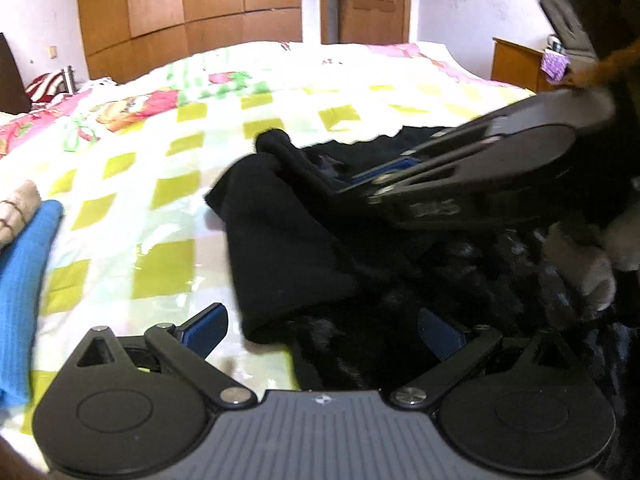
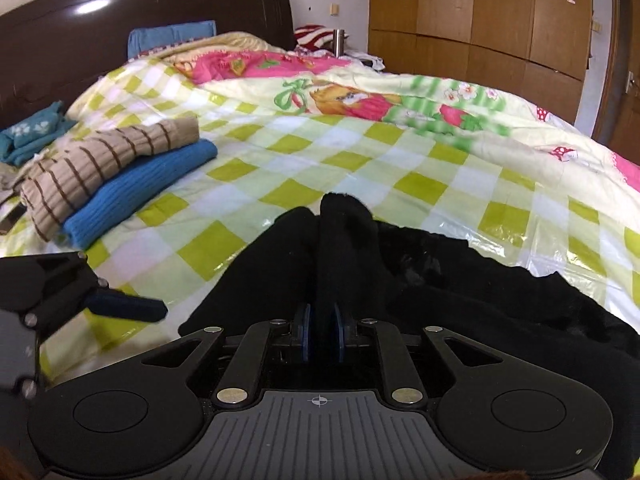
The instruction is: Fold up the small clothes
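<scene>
A black garment lies bunched on the checked bed cover. My left gripper is open, its blue pads on either side of the garment's near edge, one pad over the cover and one on the black cloth. My right gripper is shut on a fold of the black garment and holds it raised. In the left wrist view the right gripper reaches in from the right, clamped on the cloth. The left gripper's finger shows at the left of the right wrist view.
A folded beige striped sweater lies on a folded blue sweater at the left of the bed. A teal garment lies near the dark headboard. Wooden wardrobes and a door stand beyond the bed.
</scene>
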